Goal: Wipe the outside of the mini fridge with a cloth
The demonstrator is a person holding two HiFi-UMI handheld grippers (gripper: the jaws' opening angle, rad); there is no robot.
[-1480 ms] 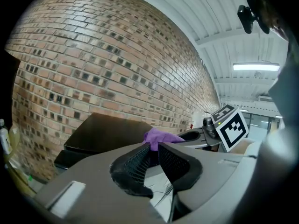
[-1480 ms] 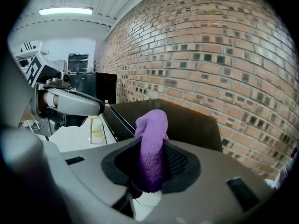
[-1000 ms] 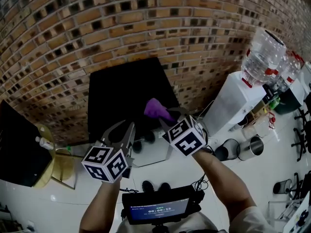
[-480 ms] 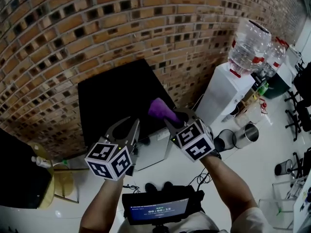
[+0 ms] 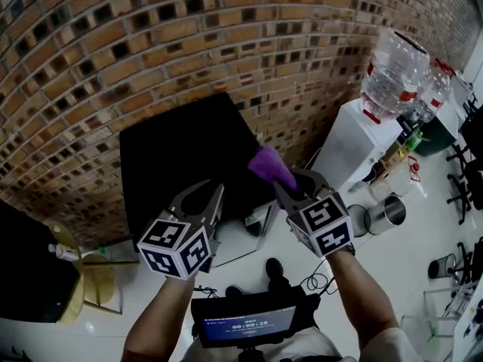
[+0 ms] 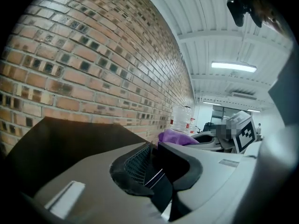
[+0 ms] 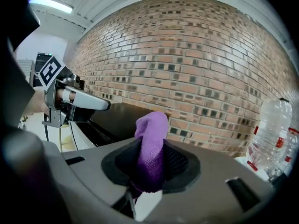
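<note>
A brick wall point(image 5: 226, 44) with dark gaps between its courses fills the upper half of the head view. Below it lies a glossy white floor point(image 5: 377, 270). The black mini fridge point(image 5: 189, 153) stands against the wall at centre left, its flat top facing the camera. At the upper right stands a white water dispenser point(image 5: 351, 138) carrying a clear bottle point(image 5: 392, 70). Two shiny metal bins point(image 5: 389, 210) sit on the floor beside its base. The gripper views show a white ribbed ceiling with a strip light point(image 6: 233, 67).

The bottle wears a red band, its print too small to read. A small screen point(image 5: 245, 325) at the bottom centre shows a row of digits, not clearly legible. Each gripper's cube bears black-and-white square markers.

The left gripper point(image 5: 213, 193), at lower centre left, has its jaws together with nothing between them. The right gripper point(image 5: 290, 183), at centre right, has its jaws clamped on the purple cloth point(image 5: 270, 166). The cloth sticks up from the jaws in a bunched roll by the fridge's right front corner. Whether it touches the fridge cannot be told.
</note>
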